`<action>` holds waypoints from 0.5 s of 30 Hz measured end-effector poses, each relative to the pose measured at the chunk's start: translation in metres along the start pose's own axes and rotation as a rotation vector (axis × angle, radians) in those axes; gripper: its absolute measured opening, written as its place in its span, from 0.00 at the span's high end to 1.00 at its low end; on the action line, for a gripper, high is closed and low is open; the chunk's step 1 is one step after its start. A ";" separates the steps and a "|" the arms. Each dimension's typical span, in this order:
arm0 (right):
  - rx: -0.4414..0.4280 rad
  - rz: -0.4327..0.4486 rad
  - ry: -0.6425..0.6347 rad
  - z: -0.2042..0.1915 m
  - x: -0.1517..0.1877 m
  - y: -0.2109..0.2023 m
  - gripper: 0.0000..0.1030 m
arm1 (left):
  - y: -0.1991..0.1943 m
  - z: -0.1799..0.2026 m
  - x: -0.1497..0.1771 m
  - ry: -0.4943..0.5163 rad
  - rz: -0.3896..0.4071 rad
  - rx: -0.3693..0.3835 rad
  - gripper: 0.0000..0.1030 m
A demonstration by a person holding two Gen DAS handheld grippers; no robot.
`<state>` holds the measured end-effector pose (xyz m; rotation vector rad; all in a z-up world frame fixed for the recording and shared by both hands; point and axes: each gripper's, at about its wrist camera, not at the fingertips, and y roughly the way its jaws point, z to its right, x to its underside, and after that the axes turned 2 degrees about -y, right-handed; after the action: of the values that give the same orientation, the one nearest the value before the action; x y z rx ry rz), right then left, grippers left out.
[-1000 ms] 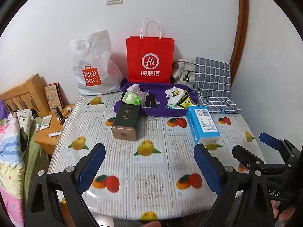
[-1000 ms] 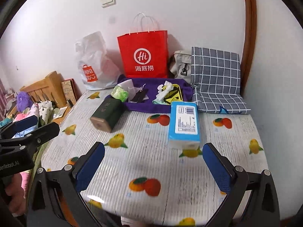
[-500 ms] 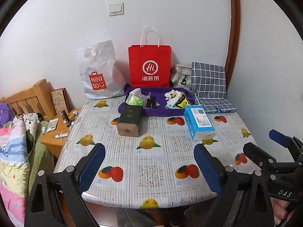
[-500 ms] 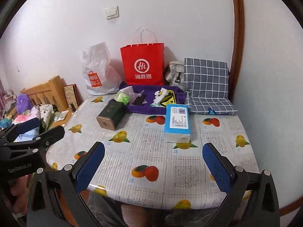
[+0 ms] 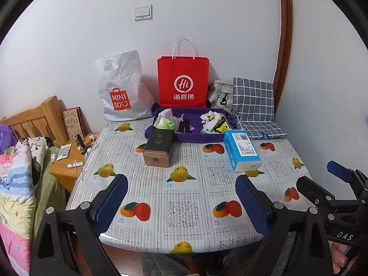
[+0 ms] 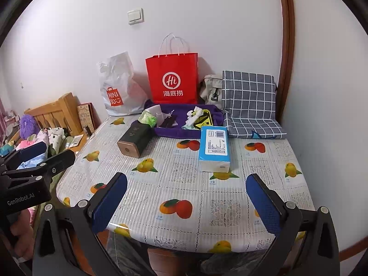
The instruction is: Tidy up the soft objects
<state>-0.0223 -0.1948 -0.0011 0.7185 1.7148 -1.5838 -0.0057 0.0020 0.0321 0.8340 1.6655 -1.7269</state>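
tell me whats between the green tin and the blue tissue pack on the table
Nothing stands between the green tin and the blue tissue pack: only bare fruit-print tablecloth, clearest in the left wrist view.

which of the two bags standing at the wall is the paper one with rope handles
The red bag in the middle, with white rope handles and a white Hi logo. The white Miniso bag to its left is crinkled plastic with cut-out grips.

Both my wrist views sit off the near table [image 5: 184, 184] edge, facing the wall [image 6: 207, 23]; whole tabletop shared.
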 end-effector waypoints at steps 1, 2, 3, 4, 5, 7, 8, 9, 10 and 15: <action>0.001 0.001 0.000 0.000 0.000 0.000 0.01 | 0.000 0.000 0.000 -0.001 -0.001 0.000 0.08; 0.000 0.000 0.000 0.000 0.000 0.000 0.01 | 0.000 0.000 0.000 -0.001 -0.002 0.000 0.08; -0.001 0.000 0.000 0.000 0.000 0.000 0.01 | 0.000 -0.001 0.000 0.001 -0.001 0.001 0.08; 0.001 0.001 0.000 0.000 0.000 -0.001 0.01 | 0.000 -0.001 0.000 0.002 0.000 0.002 0.08; 0.005 0.001 -0.001 -0.001 0.000 0.000 0.01 | 0.000 -0.001 0.000 0.001 -0.002 0.000 0.08; 0.005 0.002 -0.004 -0.001 0.000 -0.001 0.01 | 0.000 -0.001 0.000 0.000 -0.001 0.000 0.08; 0.005 0.002 -0.003 -0.001 0.000 -0.001 0.01 | 0.000 -0.002 0.000 0.001 -0.001 0.002 0.08; 0.006 0.002 -0.003 -0.001 0.000 -0.001 0.01 | -0.001 -0.002 0.000 0.001 -0.001 0.002 0.08; 0.006 0.004 -0.002 -0.001 -0.001 -0.002 0.01 | -0.001 -0.001 0.000 0.000 -0.001 0.000 0.08; 0.004 0.006 0.000 -0.002 -0.001 -0.003 0.01 | -0.002 -0.001 0.000 0.000 0.001 0.000 0.08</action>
<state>-0.0236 -0.1927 0.0017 0.7252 1.7080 -1.5836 -0.0068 0.0030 0.0333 0.8344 1.6648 -1.7262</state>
